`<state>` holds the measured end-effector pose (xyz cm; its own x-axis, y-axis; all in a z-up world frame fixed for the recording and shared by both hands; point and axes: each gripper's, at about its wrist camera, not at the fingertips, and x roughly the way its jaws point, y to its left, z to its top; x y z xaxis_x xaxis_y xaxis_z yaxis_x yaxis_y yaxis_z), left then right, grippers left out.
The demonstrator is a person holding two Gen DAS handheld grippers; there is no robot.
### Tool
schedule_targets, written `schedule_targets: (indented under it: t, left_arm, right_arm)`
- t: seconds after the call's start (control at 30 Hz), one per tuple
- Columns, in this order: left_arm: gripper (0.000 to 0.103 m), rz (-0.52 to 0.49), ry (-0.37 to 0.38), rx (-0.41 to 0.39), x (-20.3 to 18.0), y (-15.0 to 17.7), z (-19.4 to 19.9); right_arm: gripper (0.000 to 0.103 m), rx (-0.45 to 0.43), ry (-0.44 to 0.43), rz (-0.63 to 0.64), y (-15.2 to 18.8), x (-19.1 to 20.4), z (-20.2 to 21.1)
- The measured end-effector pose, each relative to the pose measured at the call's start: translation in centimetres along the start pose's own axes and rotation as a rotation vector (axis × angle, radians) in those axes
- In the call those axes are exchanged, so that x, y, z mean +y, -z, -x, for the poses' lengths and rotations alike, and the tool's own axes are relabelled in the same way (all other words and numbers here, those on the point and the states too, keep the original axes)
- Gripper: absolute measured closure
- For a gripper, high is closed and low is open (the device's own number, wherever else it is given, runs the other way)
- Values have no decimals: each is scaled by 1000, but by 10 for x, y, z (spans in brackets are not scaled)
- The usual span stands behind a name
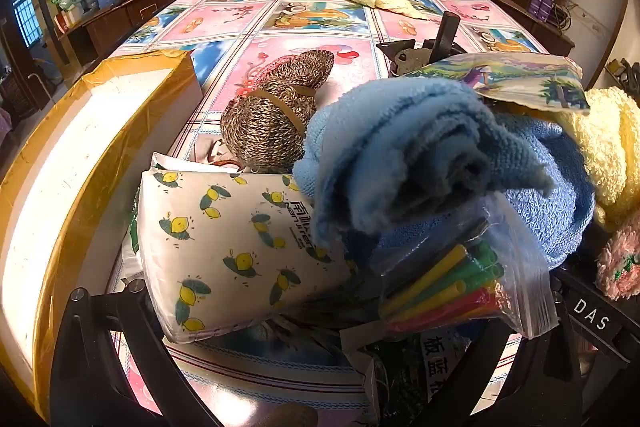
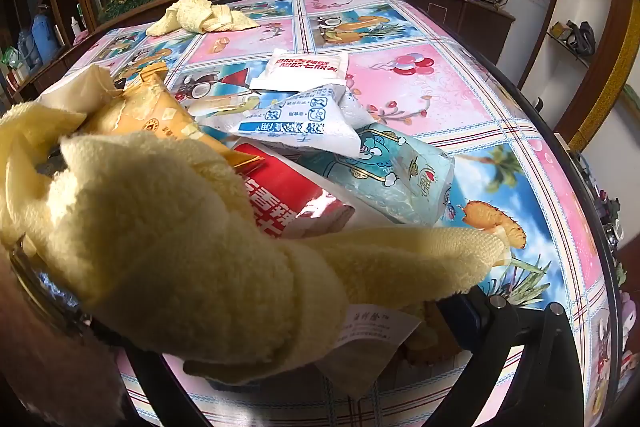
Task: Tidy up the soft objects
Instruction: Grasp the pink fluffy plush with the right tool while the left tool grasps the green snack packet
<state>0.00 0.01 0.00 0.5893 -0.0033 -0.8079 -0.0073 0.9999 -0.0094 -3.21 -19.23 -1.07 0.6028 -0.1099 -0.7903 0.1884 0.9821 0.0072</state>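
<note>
In the left wrist view a crumpled blue towel (image 1: 420, 163) fills the middle, heaped over a lemon-print tissue pack (image 1: 236, 247) and a zip bag of coloured straws (image 1: 460, 287). My left gripper (image 1: 320, 311) sits low under this pile; its fingers are spread wide, and I cannot tell if they hold anything. A brown knitted sock bundle (image 1: 276, 115) lies behind. In the right wrist view a pale yellow towel (image 2: 180, 247) drapes across my right gripper (image 2: 304, 343), hiding the left finger; the grip is unclear. A second yellow towel (image 2: 200, 15) lies at the far edge.
A white box with tan tape (image 1: 80, 167) stands at the left. Snack and tissue packets (image 2: 304, 115) and a red pack (image 2: 288, 199) are piled mid-table. A pink fuzzy item (image 1: 620, 259) and yellow fluffy cloth (image 1: 608, 147) lie to the right. The patterned tablecloth (image 2: 460, 87) shows beyond.
</note>
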Motion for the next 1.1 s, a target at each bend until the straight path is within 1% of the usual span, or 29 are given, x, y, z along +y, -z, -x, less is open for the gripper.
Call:
schedule_targets:
  t: [0.23,0.27,0.37,0.4,0.47,0.67,0.8,0.83,0.87,0.9,0.93,0.97,1.1]
  left_arm:
    - [0,14,-18,5,-2,1,2]
    - [0,-6,-5,11,-2,2,3]
    - [0,-120,77,51,-4,13,10]
    - [0,-129,83,54,-3,17,13]
    - [0,-121,80,34,1,25,19]
    - [0,-113,73,38,1,25,23]
    - [0,-119,81,42,2,21,20]
    - [1,-129,91,46,2,21,20]
    - [5,-126,105,44,4,22,23]
    - [11,-108,134,44,8,21,27]
    - [11,-89,166,46,10,21,32]
    - [11,-69,197,37,15,19,42]
    - [12,-61,223,-61,34,14,84]
  right_arm:
    - [0,2,-2,-1,0,0,0]
    - [0,3,-2,-1,0,0,-1]
    - [0,3,-3,-2,-1,0,-1]
    - [0,3,-4,3,-1,0,-1]
    - [0,9,-15,14,0,0,0]
    - [0,51,-36,59,9,-4,10]
    - [0,53,-45,70,11,-5,12]
    - [0,62,-50,75,9,-4,10]
    - [0,70,-55,83,9,-4,10]
    - [0,76,-64,94,8,-3,9]
    - [0,79,-70,104,9,-3,10]
    - [0,82,-74,110,8,-3,9]
    - [0,106,-95,141,9,-3,12]
